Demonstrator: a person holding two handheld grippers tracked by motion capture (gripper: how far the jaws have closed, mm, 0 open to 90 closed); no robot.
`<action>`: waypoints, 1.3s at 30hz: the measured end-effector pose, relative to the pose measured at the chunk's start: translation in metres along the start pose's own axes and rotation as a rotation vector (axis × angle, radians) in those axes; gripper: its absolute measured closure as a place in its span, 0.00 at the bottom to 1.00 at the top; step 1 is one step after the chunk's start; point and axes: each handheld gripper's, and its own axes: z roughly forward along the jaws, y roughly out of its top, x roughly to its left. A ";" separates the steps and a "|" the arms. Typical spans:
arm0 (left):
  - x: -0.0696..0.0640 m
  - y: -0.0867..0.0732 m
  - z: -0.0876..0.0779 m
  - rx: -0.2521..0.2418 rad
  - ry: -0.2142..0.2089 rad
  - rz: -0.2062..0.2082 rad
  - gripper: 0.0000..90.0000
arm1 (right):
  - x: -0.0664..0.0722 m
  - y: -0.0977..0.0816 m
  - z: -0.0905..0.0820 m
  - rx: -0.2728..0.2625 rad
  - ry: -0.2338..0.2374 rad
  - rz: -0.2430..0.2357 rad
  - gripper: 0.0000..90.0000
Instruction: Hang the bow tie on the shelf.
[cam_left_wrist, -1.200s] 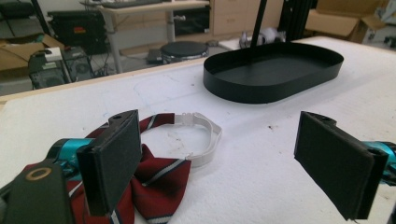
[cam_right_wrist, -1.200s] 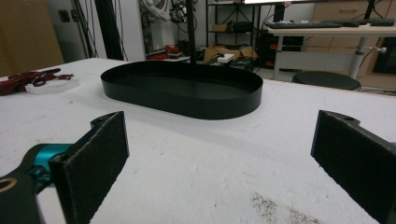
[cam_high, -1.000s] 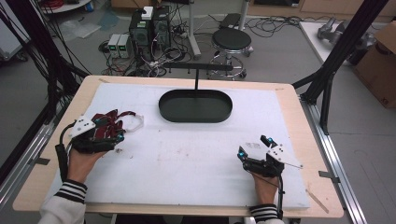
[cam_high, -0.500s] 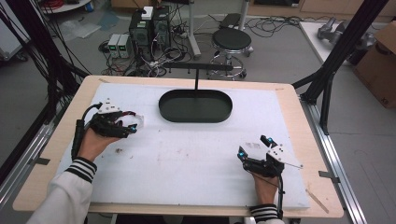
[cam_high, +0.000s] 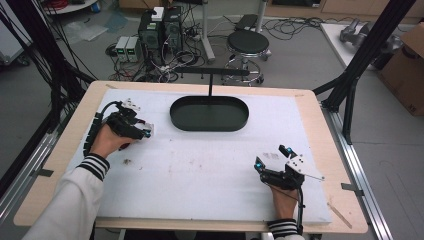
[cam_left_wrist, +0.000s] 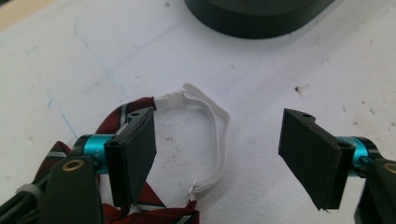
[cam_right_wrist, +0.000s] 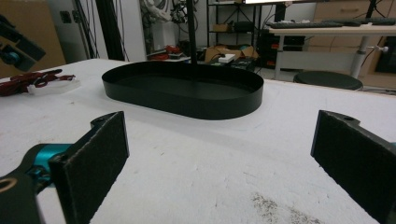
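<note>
A dark red striped cloth (cam_left_wrist: 122, 113) with a white elastic loop (cam_left_wrist: 219, 125) lies on the white mat at the left. My left gripper (cam_left_wrist: 220, 148) hovers open just above it: the loop lies between the jaws and the red cloth runs under the left jaw. In the high view the left gripper (cam_high: 141, 131) covers most of the cloth. My right gripper (cam_high: 270, 156) rests open near the front right with nothing between its fingers. From the right gripper (cam_right_wrist: 223, 161) view the red cloth (cam_right_wrist: 28, 79) and its white loop (cam_right_wrist: 57, 86) lie far left.
A black oval tray (cam_high: 209, 124) sits at the back centre of the mat, with a thin post and crossbar (cam_high: 210, 73) rising behind it. The black oval tray (cam_right_wrist: 187, 105) lies ahead of the right gripper. Wooden table edges (cam_high: 325, 150) frame the white mat.
My left gripper has moved away from the person and to the right, over the red cloth and its white loop. The right gripper has stayed still.
</note>
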 end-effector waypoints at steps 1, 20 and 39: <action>0.000 0.001 0.002 0.018 -0.002 0.004 0.31 | 0.000 0.000 0.000 -0.001 0.000 0.001 0.03; -0.003 0.019 0.032 0.205 -0.023 -0.010 0.49 | -0.001 0.000 0.000 -0.003 0.001 0.000 0.03; -0.003 0.017 0.041 0.292 -0.031 -0.065 0.70 | -0.001 0.000 0.000 -0.003 -0.001 0.003 0.03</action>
